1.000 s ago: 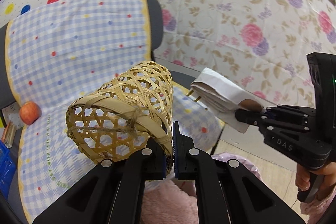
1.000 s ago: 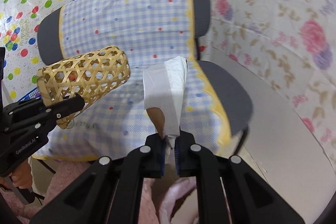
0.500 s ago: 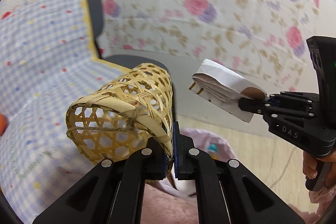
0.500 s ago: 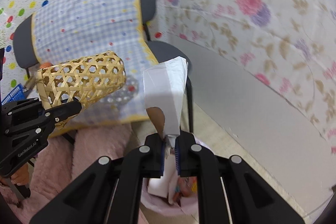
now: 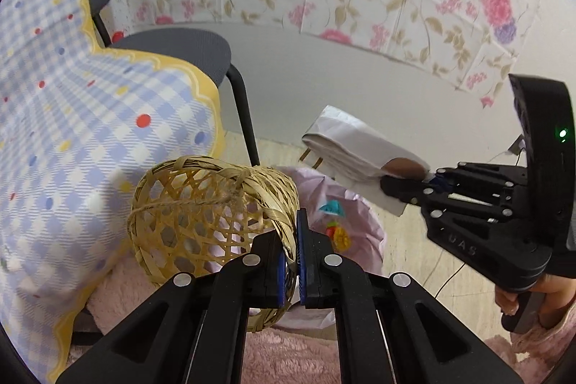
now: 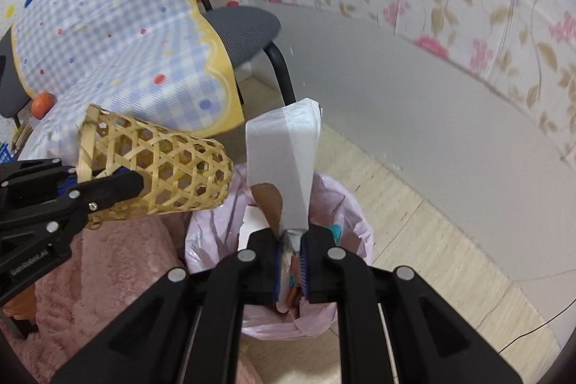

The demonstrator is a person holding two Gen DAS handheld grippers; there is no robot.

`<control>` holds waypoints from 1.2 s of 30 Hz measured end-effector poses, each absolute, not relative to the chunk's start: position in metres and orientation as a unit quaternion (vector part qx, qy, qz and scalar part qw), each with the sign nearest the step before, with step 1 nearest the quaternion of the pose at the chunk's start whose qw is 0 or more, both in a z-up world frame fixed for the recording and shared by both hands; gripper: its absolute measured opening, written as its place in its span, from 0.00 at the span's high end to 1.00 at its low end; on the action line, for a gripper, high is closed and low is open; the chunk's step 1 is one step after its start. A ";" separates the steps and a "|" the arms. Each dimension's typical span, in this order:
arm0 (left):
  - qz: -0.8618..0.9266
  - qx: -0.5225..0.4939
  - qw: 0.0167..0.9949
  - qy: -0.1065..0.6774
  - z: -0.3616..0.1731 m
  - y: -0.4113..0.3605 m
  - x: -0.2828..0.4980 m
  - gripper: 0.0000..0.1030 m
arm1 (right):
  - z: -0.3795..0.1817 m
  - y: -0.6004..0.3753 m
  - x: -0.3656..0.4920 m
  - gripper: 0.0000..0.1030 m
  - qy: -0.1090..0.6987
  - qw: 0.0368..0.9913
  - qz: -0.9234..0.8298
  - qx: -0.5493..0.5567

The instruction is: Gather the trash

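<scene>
Both tools lowered over bin [image 6: 345, 229]; paper bag [image 6: 288, 168] in opening right tool [image 6: 289, 254].

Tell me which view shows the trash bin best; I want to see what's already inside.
The right wrist view: the bin lies open below the right gripper, its pink liner rim nearly whole. In the left wrist view the basket hides most of the bin, leaving some colourful scraps.

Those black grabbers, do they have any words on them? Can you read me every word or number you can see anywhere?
"GenRobot.AI" stands on the side of the left gripper, seen from the right wrist.
"DAS" stands on the side of the right gripper, seen from the left wrist.
The white paper bag, the woven basket and the pink bin liner show no words. The bright wrappers inside the bin are too small to read.
</scene>
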State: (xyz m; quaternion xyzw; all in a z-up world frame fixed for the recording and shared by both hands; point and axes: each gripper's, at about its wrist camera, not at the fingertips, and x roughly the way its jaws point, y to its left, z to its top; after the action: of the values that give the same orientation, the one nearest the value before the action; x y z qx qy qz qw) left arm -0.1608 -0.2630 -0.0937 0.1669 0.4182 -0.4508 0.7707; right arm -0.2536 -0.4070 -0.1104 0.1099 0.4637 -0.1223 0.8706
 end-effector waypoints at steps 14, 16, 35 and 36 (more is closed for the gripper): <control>-0.407 0.168 0.786 0.435 -0.094 -0.240 -0.150 0.37 | -0.087 -0.422 -0.263 0.49 0.446 0.877 -0.139 0.112; -0.398 0.161 0.799 0.421 -0.084 -0.231 -0.150 0.37 | -0.075 -0.419 -0.265 0.45 0.436 0.883 -0.134 0.114; -0.226 0.084 0.906 0.349 0.020 -0.106 -0.138 0.11 | 0.030 -0.330 -0.205 0.06 0.354 0.934 -0.033 0.043; -0.217 0.082 0.909 0.347 0.022 -0.100 -0.137 0.08 | 0.033 -0.324 -0.199 0.06 0.353 0.934 -0.021 0.043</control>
State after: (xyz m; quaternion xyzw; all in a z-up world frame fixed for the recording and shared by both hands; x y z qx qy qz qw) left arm -0.1368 -0.0995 0.0224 0.0823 0.3475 -0.2166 0.9086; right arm -0.1990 -0.3243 0.0328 0.0429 0.3529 -0.0215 0.9344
